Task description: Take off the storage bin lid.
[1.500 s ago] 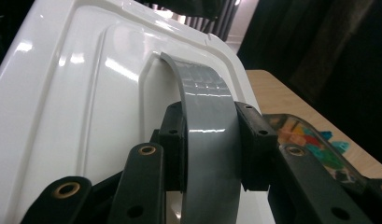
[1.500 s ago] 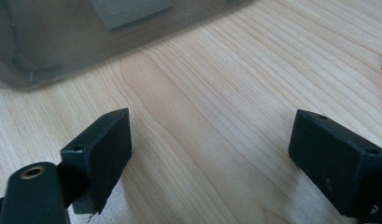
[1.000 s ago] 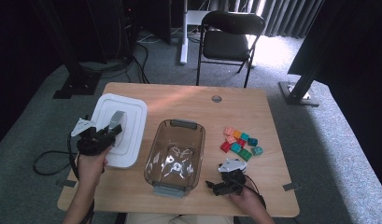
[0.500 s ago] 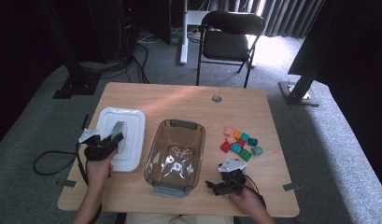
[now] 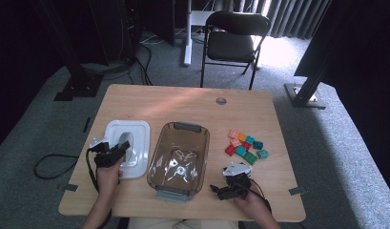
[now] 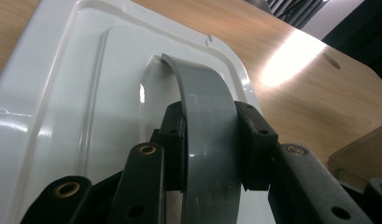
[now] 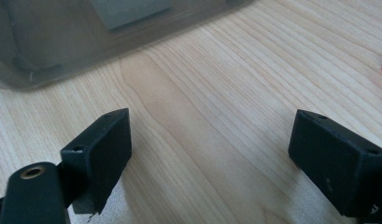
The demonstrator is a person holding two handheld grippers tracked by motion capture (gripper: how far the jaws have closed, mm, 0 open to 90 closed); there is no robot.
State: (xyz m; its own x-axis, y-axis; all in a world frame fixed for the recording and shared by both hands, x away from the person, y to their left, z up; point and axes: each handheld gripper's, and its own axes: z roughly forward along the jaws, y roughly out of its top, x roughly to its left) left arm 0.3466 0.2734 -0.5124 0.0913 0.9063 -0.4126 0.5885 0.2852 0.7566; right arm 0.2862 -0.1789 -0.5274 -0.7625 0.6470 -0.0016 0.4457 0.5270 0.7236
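A white lid (image 5: 131, 143) (image 6: 76, 93) lies on the table (image 5: 173, 102) at the left, with a grey arched handle (image 6: 207, 135) across its middle. My left gripper (image 5: 121, 149) (image 6: 209, 140) is shut on that handle, a black pad pressing each side. A clear plastic bin (image 5: 179, 157) with grey end handles stands in the middle of the table, and its corner (image 7: 62, 42) lies ahead in the right gripper view. My right gripper (image 5: 220, 190) (image 7: 207, 154) rests low on the wood just right of the bin's near end, its jaws wide apart with bare table between them.
Several small toy bricks (image 5: 245, 145) in red, orange, teal and green lie in a cluster right of the bin. A round cable hole (image 5: 221, 100) sits near the table's far edge. A folding chair (image 5: 233, 40) stands beyond the table.
My left gripper has come down and toward the person with the lid, which now lies flat lower on the table. The right gripper has stayed put.
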